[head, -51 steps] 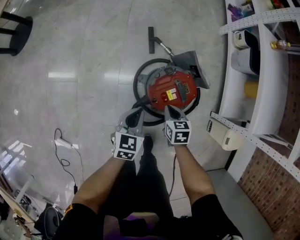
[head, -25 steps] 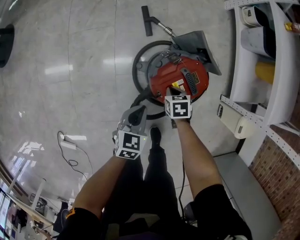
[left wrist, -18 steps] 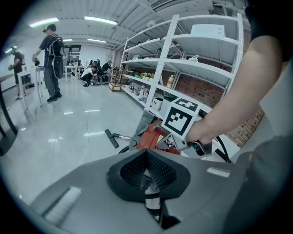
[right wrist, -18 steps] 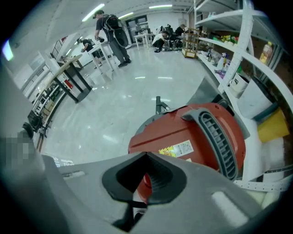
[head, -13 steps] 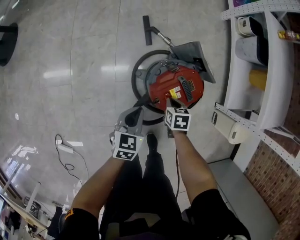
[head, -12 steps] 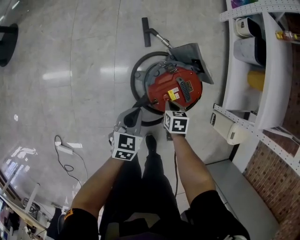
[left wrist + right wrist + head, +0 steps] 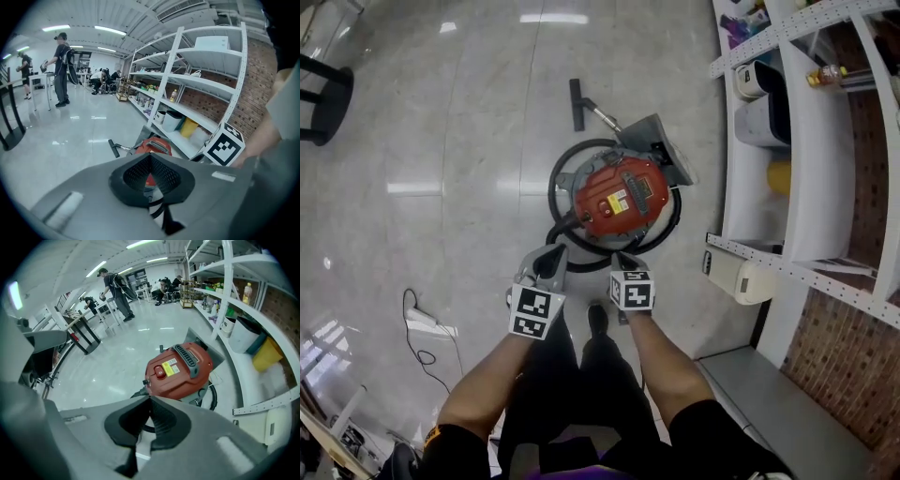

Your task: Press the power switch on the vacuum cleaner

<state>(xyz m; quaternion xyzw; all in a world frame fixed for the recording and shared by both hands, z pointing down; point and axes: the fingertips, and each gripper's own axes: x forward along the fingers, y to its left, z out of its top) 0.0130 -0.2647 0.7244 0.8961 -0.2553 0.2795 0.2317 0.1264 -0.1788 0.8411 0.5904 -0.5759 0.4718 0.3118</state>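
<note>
a person stands on a polished floor with the left tongs and the right tongs held out at waist height, both pressed together at the tips and carrying nothing. each gripper view shows its own tongs meeting in a closed point, the left tongs and the right tongs alike.

just beyond the tips, well below them, the red vacuum cleaner sits on the floor with its black hose looped round the body. the power switch, a round red button, lies on the top shell beside the yellow label and left of the dark handle, as the right gripper view has it. neither pair of tongs touches the machine.

the right tongs look the better placed for the press, since their view already faces the button. the closed tips should serve as one blunt point: the person would need to bend low, line that point over the button rather than the label, and push straight down so the tips do not slide off the curved shell. the hose is best kept clear of the feet.

farther off, the floor nozzle lies beyond the machine, and white shelving runs along the right.
</note>
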